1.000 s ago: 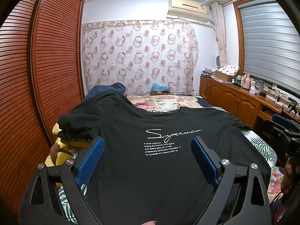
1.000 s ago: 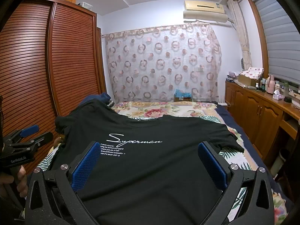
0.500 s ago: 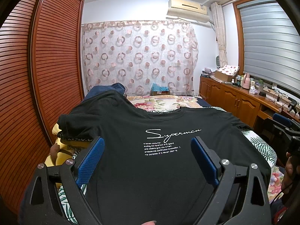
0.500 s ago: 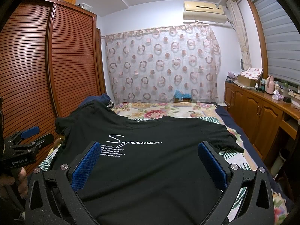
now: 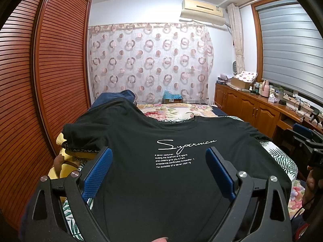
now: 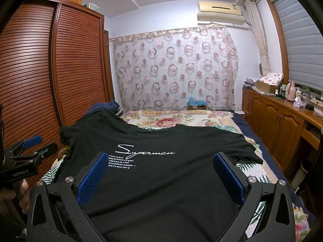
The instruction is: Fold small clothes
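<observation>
A black T-shirt point(image 5: 171, 177) with white "Superman" lettering lies spread flat, front up, on the bed; it also shows in the right wrist view point(image 6: 161, 173). My left gripper point(image 5: 159, 157) is open and empty, held above the shirt's lower half. My right gripper point(image 6: 161, 162) is open and empty, also above the lower half. The left gripper shows at the left edge of the right wrist view point(image 6: 34, 147), and the right gripper at the right edge of the left wrist view point(image 5: 304, 137). The shirt's left sleeve rests on a pile of clothes.
The bed has a floral cover point(image 6: 171, 119). A dark blue garment point(image 5: 113, 98) and yellow items point(image 5: 60, 161) lie at the bed's left side. A slatted wooden wardrobe point(image 5: 30, 80) stands left, a wooden cabinet point(image 6: 282, 125) with clutter right, a curtain point(image 5: 149, 60) behind.
</observation>
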A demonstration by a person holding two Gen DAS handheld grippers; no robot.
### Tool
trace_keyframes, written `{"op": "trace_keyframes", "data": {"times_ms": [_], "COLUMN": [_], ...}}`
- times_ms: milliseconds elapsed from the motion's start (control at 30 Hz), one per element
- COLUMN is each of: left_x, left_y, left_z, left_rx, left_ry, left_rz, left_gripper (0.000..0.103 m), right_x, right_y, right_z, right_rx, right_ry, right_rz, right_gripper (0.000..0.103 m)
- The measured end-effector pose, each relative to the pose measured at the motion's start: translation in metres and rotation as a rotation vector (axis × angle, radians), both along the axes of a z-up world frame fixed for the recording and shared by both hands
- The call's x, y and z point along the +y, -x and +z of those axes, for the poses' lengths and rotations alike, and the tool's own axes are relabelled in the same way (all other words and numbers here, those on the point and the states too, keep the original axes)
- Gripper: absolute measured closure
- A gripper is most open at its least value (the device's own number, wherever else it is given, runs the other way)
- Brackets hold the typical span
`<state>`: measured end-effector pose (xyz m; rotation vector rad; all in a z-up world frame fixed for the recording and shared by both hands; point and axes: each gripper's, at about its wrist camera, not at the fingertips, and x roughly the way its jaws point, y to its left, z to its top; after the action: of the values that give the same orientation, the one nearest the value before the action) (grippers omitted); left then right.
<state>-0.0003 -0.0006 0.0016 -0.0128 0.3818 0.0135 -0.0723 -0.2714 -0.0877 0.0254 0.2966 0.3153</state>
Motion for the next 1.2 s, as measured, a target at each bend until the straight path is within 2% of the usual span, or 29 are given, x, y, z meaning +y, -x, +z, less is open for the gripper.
{"op": "trace_keyframes", "data": {"times_ms": [1200], "left_x": [-0.0002], "left_y": [0.0035], "left_z": [0.0071], "left_rx": [-0.001], "left_ry": [0.001], "left_rz": [0.002], "left_gripper": [0.009], "right_x": [0.0020], "right_y": [0.0002], "right_z": [-0.0008], "right_rx": [-0.001], "right_ry": [-0.003], "right_rz": [0.010], "right_gripper": [0.000]}}
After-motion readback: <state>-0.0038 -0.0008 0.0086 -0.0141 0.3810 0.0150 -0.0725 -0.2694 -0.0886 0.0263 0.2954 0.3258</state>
